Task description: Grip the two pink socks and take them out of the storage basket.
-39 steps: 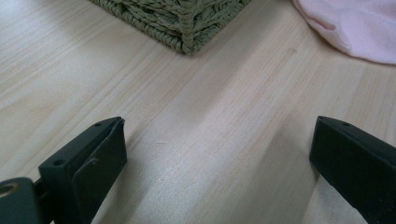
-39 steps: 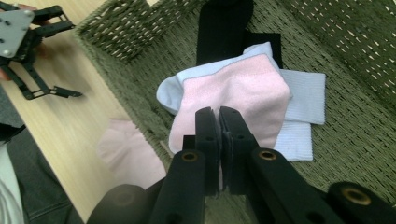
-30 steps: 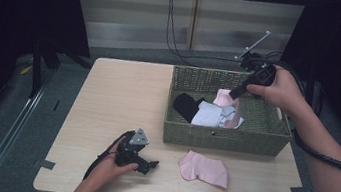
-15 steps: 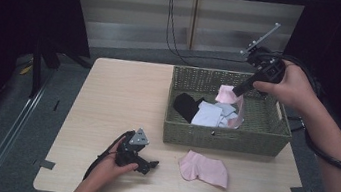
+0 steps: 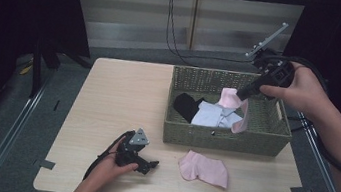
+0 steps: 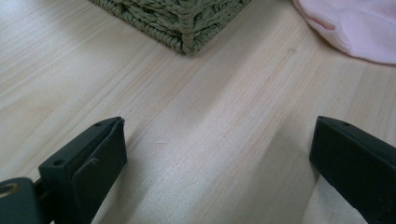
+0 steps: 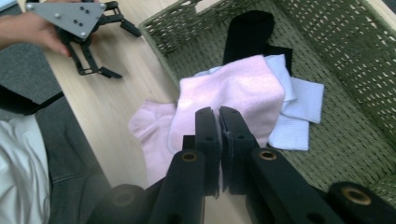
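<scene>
**Pink sock lifted clear of the wicker basket**

The right gripper point(image 5: 245, 93) has its jaws pressed together on a pink sock point(image 5: 235, 108), which hangs above the wicker basket point(image 5: 226, 136) so it can clear the rim, apparently to join its mate. That second pink sock point(image 5: 204, 169) lies flat on the worktop point(image 5: 123, 94) just in front of the basket. A black sock point(image 7: 247, 32) and white socks point(image 7: 299, 105) remain inside the basket. The left gripper point(image 5: 146, 165), jaws spread and empty, rests on the worktop left of the basket's front, out of the way.
</scene>
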### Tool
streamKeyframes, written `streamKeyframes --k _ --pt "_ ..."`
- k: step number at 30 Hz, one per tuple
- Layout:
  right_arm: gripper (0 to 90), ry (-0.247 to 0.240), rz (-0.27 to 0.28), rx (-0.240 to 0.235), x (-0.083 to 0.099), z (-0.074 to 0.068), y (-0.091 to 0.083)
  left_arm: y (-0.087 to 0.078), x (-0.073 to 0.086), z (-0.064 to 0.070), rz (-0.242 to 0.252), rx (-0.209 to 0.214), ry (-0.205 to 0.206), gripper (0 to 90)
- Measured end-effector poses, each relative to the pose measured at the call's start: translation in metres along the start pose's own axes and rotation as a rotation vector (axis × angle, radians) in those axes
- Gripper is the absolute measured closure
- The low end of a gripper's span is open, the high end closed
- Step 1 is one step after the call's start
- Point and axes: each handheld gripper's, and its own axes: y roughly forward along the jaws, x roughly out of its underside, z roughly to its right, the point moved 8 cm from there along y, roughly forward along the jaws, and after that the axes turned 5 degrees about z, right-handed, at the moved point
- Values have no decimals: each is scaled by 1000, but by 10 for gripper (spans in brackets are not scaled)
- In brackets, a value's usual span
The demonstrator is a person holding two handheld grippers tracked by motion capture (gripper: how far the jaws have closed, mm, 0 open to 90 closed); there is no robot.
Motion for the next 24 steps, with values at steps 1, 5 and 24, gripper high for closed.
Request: streamKeyframes --k 1,5,24 --pt "866 -7 1 0 1 -2 -1 0 0 0 0 0 0 35" --pt "866 -22 9 -20 5 -9 1 0 0 0 0 0 0 35" --pt "861 -73 5 -105 28 -39 34 0 0 0 0 0 0 35"
